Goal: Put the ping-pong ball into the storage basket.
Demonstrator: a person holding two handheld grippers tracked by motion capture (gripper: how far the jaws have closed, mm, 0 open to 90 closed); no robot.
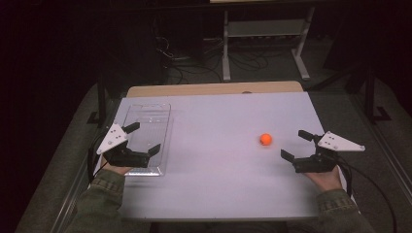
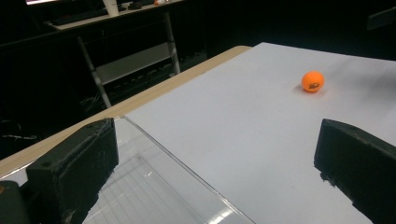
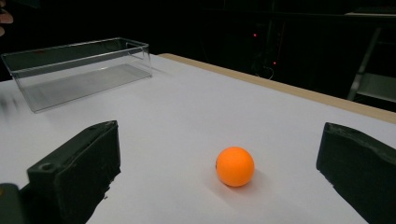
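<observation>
- nearest the person, the right tongs [image 1: 297, 144] sit low over the white worktop [image 1: 218, 184], jaws spread wide and holding nothing.
- just ahead of them lies the orange ball [image 3: 235, 166], bare on the worktop between the two jaws in the right gripper view, touching neither.
- the step in hand looks like the approach to pick it up; next the tongs likely need to slide forward until the jaws flank the ball, then close gently, since it may roll.
- the ball is small, smooth, matte orange, with a faint dark mark [image 2: 313, 81].
- across the worktop, the left tongs [image 1: 144, 139] hang released over the clear tray [image 1: 145, 114], which is empty.
</observation>
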